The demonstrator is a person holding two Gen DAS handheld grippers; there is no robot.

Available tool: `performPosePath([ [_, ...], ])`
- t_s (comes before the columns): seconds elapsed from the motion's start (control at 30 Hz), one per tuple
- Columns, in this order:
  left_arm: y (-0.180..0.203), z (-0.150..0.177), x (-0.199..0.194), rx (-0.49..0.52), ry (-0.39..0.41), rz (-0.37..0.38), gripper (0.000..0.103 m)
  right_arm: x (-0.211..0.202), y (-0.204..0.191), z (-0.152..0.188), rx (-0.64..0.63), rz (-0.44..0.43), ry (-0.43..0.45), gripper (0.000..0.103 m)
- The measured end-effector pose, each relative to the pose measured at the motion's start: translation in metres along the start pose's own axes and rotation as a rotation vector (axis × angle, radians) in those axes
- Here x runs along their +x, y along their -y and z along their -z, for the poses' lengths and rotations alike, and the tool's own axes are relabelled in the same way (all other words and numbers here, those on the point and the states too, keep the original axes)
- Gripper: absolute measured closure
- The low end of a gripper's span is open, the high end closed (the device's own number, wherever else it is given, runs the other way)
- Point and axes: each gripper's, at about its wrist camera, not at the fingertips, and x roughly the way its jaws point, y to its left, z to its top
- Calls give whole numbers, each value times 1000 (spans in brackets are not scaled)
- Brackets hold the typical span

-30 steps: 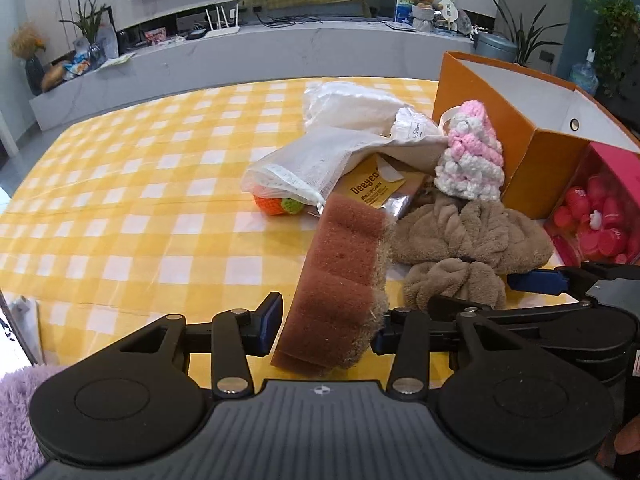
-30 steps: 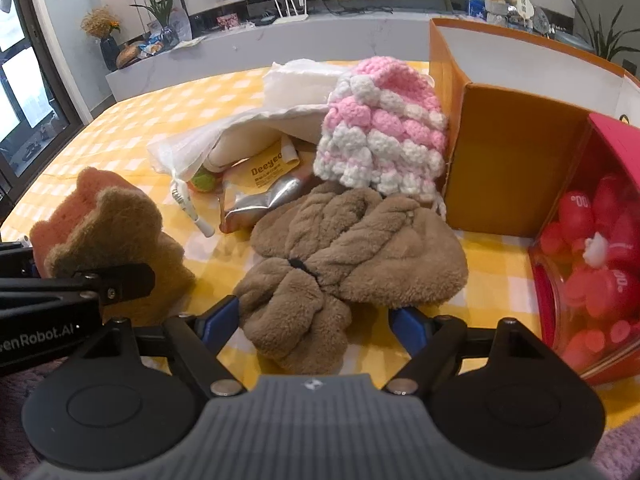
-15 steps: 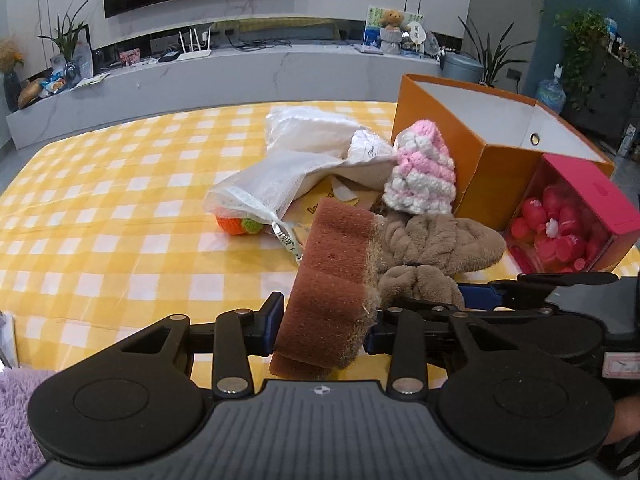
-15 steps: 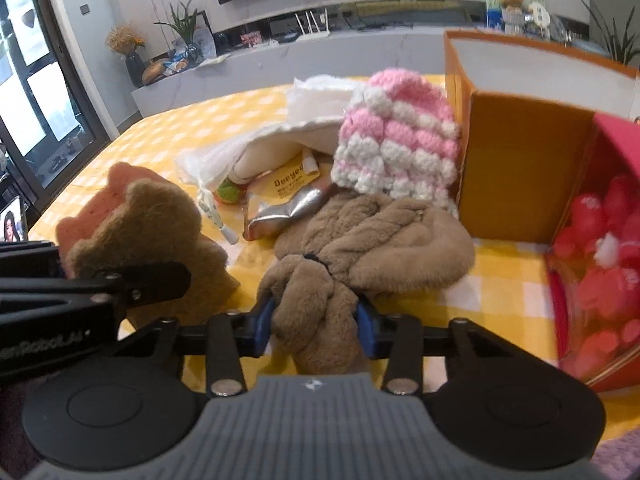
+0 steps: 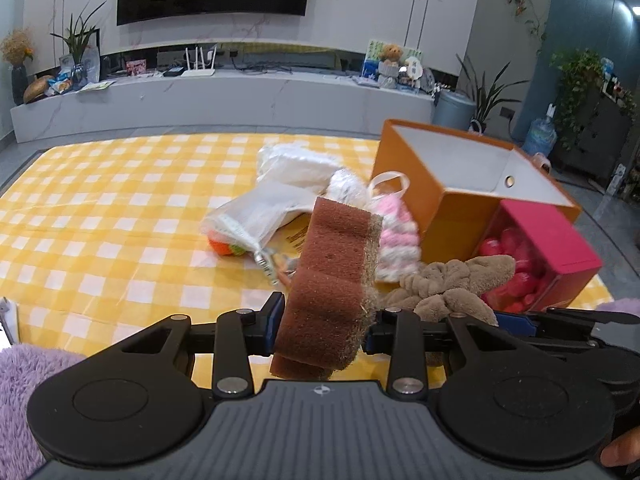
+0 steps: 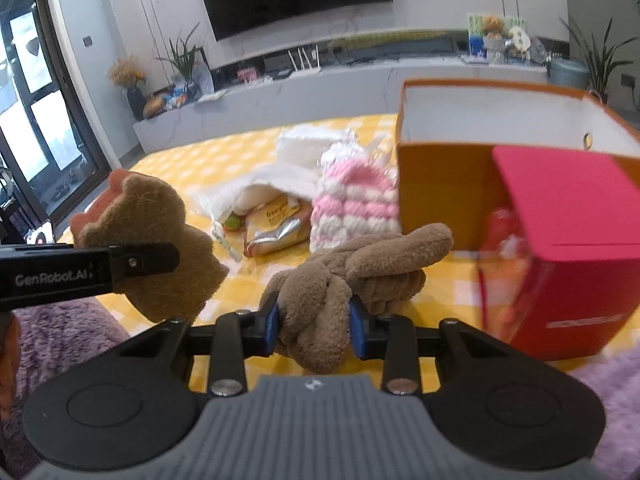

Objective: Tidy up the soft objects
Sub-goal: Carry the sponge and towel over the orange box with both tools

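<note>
Left jaws clamping scalloped brown sponge (image 5: 332,280), right jaws closing on plush knotted brown towel (image 6: 344,280), open orange cardboard box (image 6: 444,184)

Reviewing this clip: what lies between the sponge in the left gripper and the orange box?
In the left wrist view, the pink-and-white knit hat sits between the brown sponge and the orange box, right beside the box wall.

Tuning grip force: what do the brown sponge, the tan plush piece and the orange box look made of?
Brown sponge: open-cell foam, matte, pores visible, with a coarse fibrous scrub layer along one face. Tan plush piece: fleecy fabric, likely synthetic, fuzzy nap, twisted folds that bulge between the closing right gripper's pads. Orange box: looks like rigid paperboard, smooth orange outside, white inside, metal eyelet.
</note>
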Motion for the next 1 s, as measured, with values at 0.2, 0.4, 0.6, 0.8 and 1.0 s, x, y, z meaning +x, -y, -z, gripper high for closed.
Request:
performPosePath([
  [0.2,17,-12,-18,-4,41,62,62,-45,9,-7,-9,-7,104,69],
  [0.4,32,-38,-26,-8,79,134,62,-75,18,-25,-64,-20,173,69],
  [0.6,45,-69,-21,13,103,203,62,-90,37,-59,-116,11,199,69],
  [0.8,66,-100,0,33,104,271,61,-89,56,-96,-175,72,208,69],
  [1.0,84,-126,36,39,93,326,61,-68,80,-130,-217,125,179,69],
])
